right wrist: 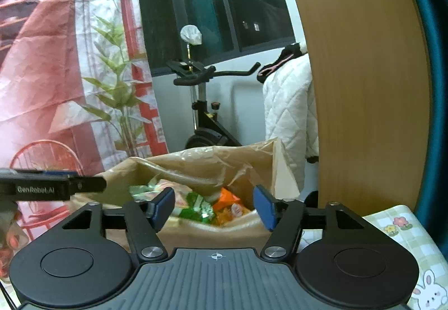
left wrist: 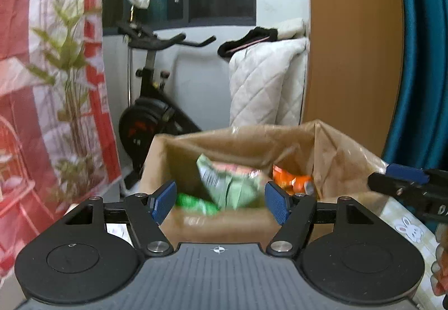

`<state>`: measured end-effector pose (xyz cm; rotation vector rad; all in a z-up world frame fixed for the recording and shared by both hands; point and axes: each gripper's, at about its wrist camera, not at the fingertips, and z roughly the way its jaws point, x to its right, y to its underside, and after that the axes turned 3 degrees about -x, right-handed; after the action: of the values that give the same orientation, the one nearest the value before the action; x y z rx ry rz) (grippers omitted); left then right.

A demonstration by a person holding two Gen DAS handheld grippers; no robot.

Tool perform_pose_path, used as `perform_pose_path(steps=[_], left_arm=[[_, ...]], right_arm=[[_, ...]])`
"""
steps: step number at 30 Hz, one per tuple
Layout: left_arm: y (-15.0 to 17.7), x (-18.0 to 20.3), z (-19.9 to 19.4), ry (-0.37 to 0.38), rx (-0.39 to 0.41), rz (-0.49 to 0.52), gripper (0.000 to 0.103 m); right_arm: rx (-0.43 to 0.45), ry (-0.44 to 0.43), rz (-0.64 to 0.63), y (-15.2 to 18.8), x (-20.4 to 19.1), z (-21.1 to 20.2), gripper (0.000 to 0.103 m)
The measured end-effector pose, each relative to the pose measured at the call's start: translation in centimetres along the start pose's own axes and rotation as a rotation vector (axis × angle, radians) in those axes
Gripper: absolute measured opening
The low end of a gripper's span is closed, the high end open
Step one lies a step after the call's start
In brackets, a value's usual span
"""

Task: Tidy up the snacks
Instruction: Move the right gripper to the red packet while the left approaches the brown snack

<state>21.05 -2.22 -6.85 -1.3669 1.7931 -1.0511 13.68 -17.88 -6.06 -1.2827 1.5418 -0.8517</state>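
An open brown paper bag [left wrist: 243, 226] stands just ahead of both grippers. Inside it lie a pale green snack packet [left wrist: 226, 181], an orange packet [left wrist: 294, 179] and a bright green packet [left wrist: 196, 203]. My left gripper [left wrist: 221, 202] hovers over the bag's near rim, open, with nothing between its blue pads [left wrist: 165, 200]. In the right wrist view the same bag [right wrist: 201, 158] holds the green [right wrist: 196, 209] and orange [right wrist: 226, 202] packets; my right gripper [right wrist: 214, 205] is open and empty above the near rim. Each gripper shows at the other view's edge [left wrist: 403, 186] [right wrist: 53, 186].
The bag rests on a checked tablecloth with bunny prints [right wrist: 406, 242]. A tall wooden panel [right wrist: 364, 86] and teal curtain [left wrist: 420, 58] stand to the right. Behind the bag are an exercise bike [left wrist: 151, 102], a white quilted cover [left wrist: 266, 83] and a red printed backdrop [left wrist: 42, 86].
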Motion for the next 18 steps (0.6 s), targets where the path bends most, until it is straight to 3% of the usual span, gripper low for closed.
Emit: perform_pose_path(steps=[5, 10, 18], left_arm=[[2.0, -2.1, -3.4, 0.005, -0.054, -0.048, 0.072], [5.6, -4.3, -6.6, -0.015, -0.117, -0.072, 0.072], [11.6, -7.8, -8.9, -0.064, -0.210, -0.125, 0.072]], right_arm=[[0.005, -0.017, 0.028, 1.1, -0.6, -3.1, 0.070], [-0.041, -0.037, 0.056, 3.9, -1.6, -4.8, 0.073], [-0.309, -0.069, 0.083, 11.9, -4.5, -3.5, 0.072]])
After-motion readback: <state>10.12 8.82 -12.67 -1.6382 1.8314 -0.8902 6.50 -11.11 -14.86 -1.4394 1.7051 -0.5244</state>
